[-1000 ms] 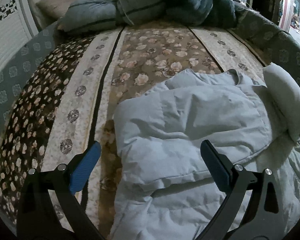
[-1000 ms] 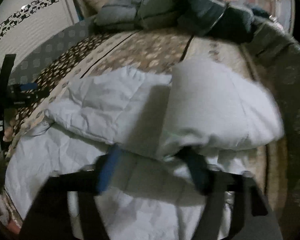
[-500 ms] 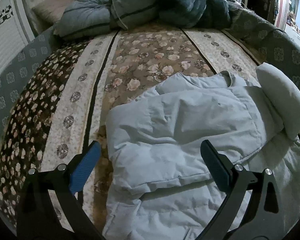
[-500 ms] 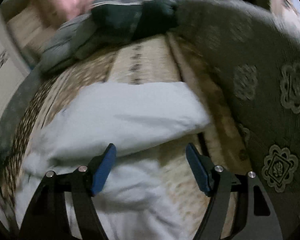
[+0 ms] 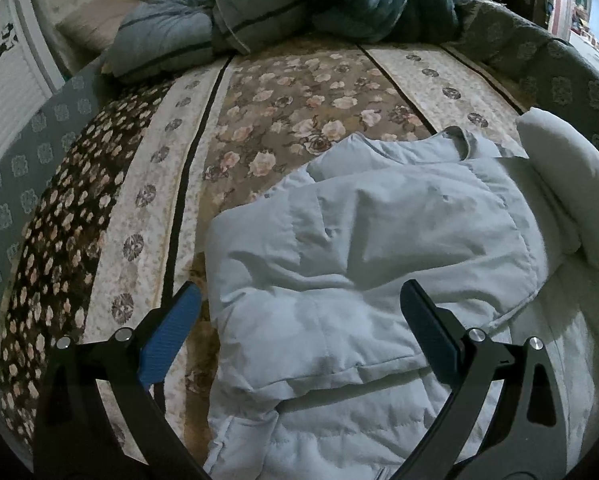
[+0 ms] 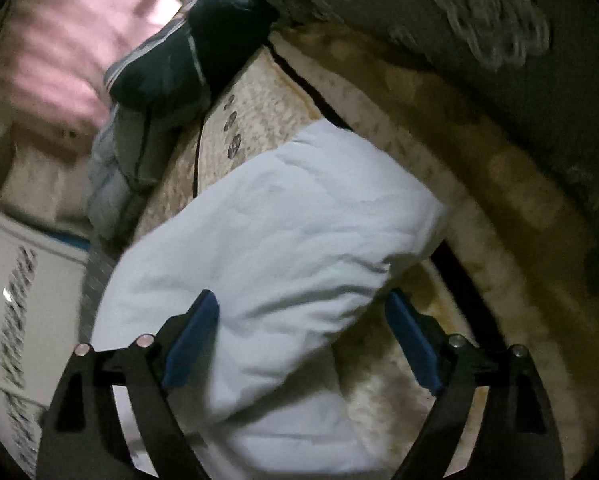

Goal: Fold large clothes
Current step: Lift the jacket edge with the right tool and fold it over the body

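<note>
Bedding fills nearly the whole left wrist view: a floral bedspread (image 5: 283, 112) in brown, cream and dark striped bands is spread over a bed, bordered by a grey patterned quilt edge (image 5: 571, 84) along the upper right. A heap of grey-blue and dark teal duvets (image 5: 299, 12) is piled across the top of the frame, and a white ribbed panel (image 5: 3, 96) is seen at the upper left.

A pale blue padded jacket (image 5: 379, 264) is laid over the lower right half of the frame, one side folded across its front, the collar toward upper centre. Its puffy sleeve (image 6: 283, 240) is seen in the blurred right wrist view, stretched from centre to lower left across the cream band.

Bare bedspread is left open across the left and upper centre. The left gripper (image 5: 299, 328) is held spread wide above the jacket's lower left edge, gripping nothing. The right gripper (image 6: 301, 336) is opening, with the sleeve lying between its jaws, unpressed.
</note>
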A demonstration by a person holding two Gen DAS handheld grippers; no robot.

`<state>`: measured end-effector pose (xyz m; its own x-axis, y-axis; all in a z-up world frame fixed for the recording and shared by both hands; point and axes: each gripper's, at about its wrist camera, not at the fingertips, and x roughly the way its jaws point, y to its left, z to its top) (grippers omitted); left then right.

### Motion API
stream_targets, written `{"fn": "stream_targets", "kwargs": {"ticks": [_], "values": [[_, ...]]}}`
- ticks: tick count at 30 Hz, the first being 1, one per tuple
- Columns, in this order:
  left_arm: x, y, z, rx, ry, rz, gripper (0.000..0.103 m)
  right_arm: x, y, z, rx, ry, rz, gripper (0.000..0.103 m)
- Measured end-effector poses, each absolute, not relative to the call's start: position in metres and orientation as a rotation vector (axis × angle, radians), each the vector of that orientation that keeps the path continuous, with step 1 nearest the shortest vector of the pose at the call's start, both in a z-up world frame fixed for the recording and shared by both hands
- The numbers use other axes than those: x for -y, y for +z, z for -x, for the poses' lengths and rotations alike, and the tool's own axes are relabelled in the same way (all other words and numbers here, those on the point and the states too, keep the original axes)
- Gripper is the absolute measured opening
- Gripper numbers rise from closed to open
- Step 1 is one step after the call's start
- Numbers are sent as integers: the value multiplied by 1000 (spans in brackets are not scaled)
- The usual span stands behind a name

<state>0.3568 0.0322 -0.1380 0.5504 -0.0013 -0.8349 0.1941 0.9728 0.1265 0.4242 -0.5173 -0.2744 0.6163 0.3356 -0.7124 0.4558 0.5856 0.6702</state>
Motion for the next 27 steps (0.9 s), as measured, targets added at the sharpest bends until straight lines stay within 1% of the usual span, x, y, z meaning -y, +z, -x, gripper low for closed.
{"fn": "stream_targets", "kwargs": {"ticks": [2,4,5,6,8,10,11,14,19,23,27], "values": [[-34,-139,-357,-987,-118,-200,99,513,-279,-430,-946,-78,-998,87],[-36,-140,-357,-985,-113,-205,99,503,-268,-437,-919,-78,-888,84],[-37,-139,-356,-983,-111,-209,99,500,-263,-438,-915,-75,-841,76],[-38,-139,-356,-982,-108,-215,99,495,-258,-440,-913,-66,-803,71],[-41,-139,-356,-983,-101,-217,99,485,-246,-442,-912,-65,-717,49],[-44,-138,-357,-985,-94,-211,99,480,-235,-442,-911,-82,-651,36],[-46,-138,-357,-988,-91,-204,99,480,-231,-441,-908,-86,-630,33],[-50,-136,-354,-985,-90,-197,99,470,-210,-440,-885,-83,-557,26],[-55,-129,-348,-977,-90,-199,98,446,-162,-438,-827,-24,-465,20],[-65,-123,-343,-968,-85,-174,98,406,-113,-437,-774,86,-405,19],[-82,-117,-337,-967,-65,-147,98,341,-74,-438,-740,235,-321,19]]}}
